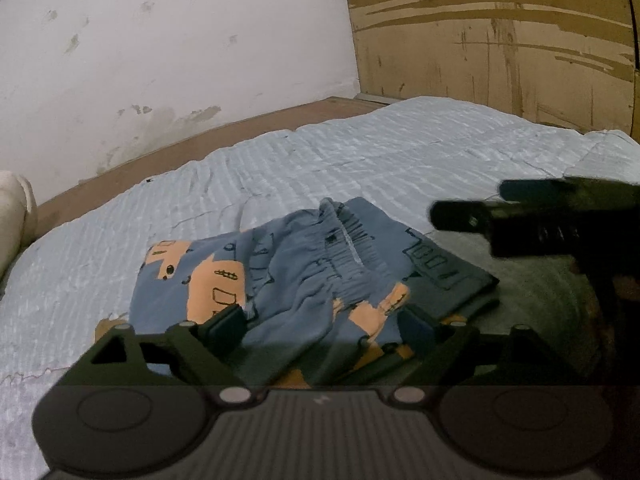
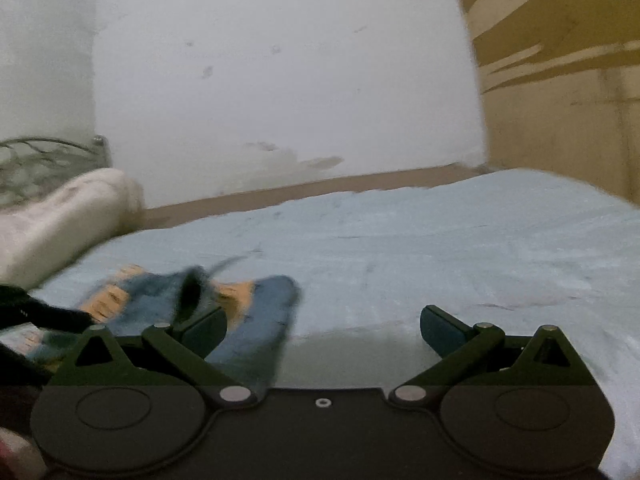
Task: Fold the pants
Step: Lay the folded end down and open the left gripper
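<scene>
Blue pants (image 1: 288,280) with orange patches and dark drawings lie folded in a compact pile on the light blue bedspread (image 1: 360,152). My left gripper (image 1: 324,324) is open, its fingers spread on either side of the pile's near edge, with nothing clamped. My right gripper (image 2: 324,326) is open and empty, above the bedspread (image 2: 440,248) to the right of the pants (image 2: 256,320), which are blurred there. The right gripper's dark body (image 1: 532,220) shows at the right in the left wrist view.
A white wall (image 1: 180,60) and a brown bed border (image 1: 160,148) lie behind the bed. A cardboard panel (image 1: 500,40) stands at the back right. A white bolster pillow (image 2: 60,220) lies at the left, with a metal headboard (image 2: 40,160) behind it.
</scene>
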`<action>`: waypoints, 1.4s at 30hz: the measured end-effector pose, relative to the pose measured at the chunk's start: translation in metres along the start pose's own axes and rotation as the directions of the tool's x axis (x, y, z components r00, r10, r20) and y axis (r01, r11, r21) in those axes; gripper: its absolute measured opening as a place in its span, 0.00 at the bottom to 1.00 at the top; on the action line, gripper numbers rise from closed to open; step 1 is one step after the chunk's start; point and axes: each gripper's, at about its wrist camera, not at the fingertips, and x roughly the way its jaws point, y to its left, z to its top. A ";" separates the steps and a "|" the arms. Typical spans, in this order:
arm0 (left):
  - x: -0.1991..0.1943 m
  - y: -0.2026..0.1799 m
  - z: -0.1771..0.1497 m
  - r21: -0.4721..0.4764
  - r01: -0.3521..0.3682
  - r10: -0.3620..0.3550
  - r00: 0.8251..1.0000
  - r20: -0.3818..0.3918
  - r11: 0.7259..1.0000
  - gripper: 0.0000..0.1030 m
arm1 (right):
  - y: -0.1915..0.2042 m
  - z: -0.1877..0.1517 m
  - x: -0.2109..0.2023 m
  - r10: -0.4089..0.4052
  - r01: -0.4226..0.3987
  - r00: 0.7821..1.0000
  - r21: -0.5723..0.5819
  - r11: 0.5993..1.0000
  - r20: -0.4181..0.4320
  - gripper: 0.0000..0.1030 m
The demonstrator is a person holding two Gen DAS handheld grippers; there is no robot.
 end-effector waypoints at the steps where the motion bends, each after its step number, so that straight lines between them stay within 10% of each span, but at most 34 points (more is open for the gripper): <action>1: 0.000 0.001 0.000 -0.001 -0.001 0.001 1.000 -0.001 1.000 0.87 | 0.001 0.006 0.006 0.032 -0.032 0.999 0.003 0.999 -0.018 0.99; 13: -0.001 0.000 -0.003 0.028 -0.032 0.032 0.999 0.005 0.999 0.95 | 0.026 0.047 0.070 0.316 -0.305 0.923 0.083 0.949 -0.219 0.99; 22: -0.005 -0.001 -0.002 0.038 0.042 -0.042 0.999 -0.005 0.998 0.46 | 0.030 0.044 0.081 0.346 -0.327 0.905 0.118 0.938 -0.246 0.68; 27: -0.001 -0.006 -0.001 0.050 0.053 -0.052 0.999 -0.015 0.997 0.12 | 0.031 0.040 0.085 0.343 -0.319 0.901 0.132 0.939 -0.267 0.21; 42: -0.001 -0.027 0.011 0.058 0.152 -0.152 0.988 -0.011 0.987 0.06 | 0.004 0.059 0.046 0.287 -0.267 0.936 0.118 0.956 -0.205 0.10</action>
